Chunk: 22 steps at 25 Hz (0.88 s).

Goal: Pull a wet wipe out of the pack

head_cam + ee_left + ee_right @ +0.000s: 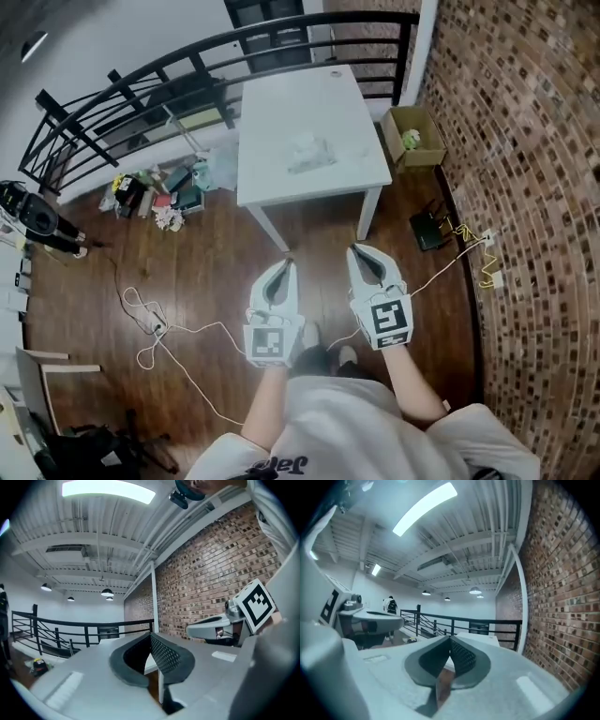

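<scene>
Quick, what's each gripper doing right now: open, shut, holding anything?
Left gripper: shut, jaw tips together, holding nothing.
Right gripper: shut, jaw tips together, holding nothing.

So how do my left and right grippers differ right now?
In the head view the right gripper reaches a little nearer the white table than the left gripper. The left gripper's tip leans rightward and the right gripper's leftward, so the two converge. Both are shut, hold nothing, and hang over the wooden floor, short of the table.
</scene>
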Tool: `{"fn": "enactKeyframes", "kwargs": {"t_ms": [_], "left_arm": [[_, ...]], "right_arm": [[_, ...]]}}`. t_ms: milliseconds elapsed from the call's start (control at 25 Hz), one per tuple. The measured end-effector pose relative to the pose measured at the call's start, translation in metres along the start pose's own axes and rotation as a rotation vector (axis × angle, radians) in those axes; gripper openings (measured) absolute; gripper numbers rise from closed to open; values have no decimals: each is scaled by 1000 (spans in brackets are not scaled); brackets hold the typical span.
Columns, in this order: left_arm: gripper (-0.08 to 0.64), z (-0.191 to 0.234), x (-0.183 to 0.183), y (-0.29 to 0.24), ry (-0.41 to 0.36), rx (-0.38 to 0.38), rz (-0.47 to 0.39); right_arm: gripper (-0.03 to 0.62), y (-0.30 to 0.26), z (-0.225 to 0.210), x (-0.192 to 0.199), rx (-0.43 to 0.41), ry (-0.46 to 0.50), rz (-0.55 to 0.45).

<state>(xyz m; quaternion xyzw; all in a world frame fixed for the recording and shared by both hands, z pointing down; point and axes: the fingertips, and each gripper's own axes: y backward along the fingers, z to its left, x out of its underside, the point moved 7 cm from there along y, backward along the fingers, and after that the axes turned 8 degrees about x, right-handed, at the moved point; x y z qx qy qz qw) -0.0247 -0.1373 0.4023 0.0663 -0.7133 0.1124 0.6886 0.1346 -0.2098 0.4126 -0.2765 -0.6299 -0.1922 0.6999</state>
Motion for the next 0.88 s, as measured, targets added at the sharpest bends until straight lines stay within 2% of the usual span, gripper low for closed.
{"fn": "enactKeyframes", "kwargs": {"t_ms": [160,320,480,640,880], "left_arm": [[17,-4,-23,17,-74,21,-51],[17,-11,-38,29,-140,37,-75],[17,-11,-48,44,-126,56,-113],[15,-1,-32,62,-79,35,-101],[12,2,-30,71,-89,51,-107]], "right_arm": [[-8,20,20,-43,-21,-38,-133],[-8,44,33,-48,-11,-56,-133],[-8,51,43,-50,23,-50,-128],[-8,56,65,-49,3,-8,-111],[-8,61,73,-46,31,3,-82]]}}
